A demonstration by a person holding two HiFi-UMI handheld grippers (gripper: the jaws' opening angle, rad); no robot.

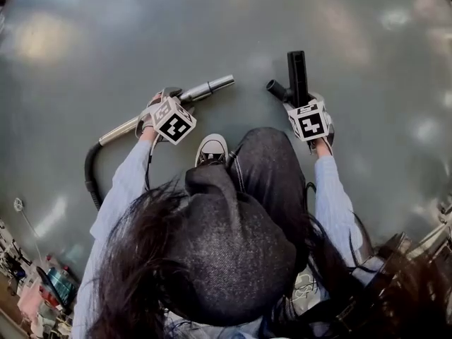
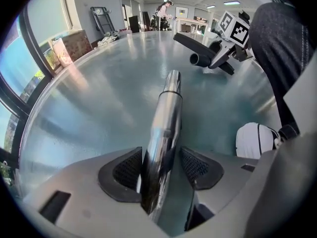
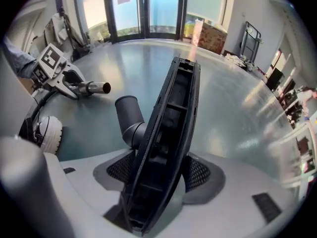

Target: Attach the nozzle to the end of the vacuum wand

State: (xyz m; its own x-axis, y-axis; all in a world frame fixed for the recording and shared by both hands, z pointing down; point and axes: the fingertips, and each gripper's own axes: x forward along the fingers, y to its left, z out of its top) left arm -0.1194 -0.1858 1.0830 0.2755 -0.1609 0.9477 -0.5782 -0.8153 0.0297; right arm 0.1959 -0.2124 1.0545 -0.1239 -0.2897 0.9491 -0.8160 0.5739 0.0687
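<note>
The chrome vacuum wand [image 1: 191, 94] [image 2: 163, 133] lies across the left of the head view, and my left gripper [image 1: 169, 111] [image 2: 164, 170] is shut on it, its free end pointing right. A black hose [image 1: 90, 175] curves down from its rear end. The black floor nozzle [image 1: 296, 76] [image 3: 168, 133] is clamped edge-on in my right gripper [image 1: 305, 113] [image 3: 158, 172], with its round neck [image 3: 128, 114] pointing left toward the wand. Wand end [image 3: 99, 88] and nozzle neck [image 2: 197, 59] are apart, with a gap of floor between them.
A white-toed shoe [image 1: 212, 149] and a dark trouser leg sit between the two grippers. The glossy grey floor [image 1: 212, 27] stretches ahead. Far off stand boxes [image 3: 210, 36], a hand truck [image 2: 101, 19] and glass doors [image 3: 133, 9].
</note>
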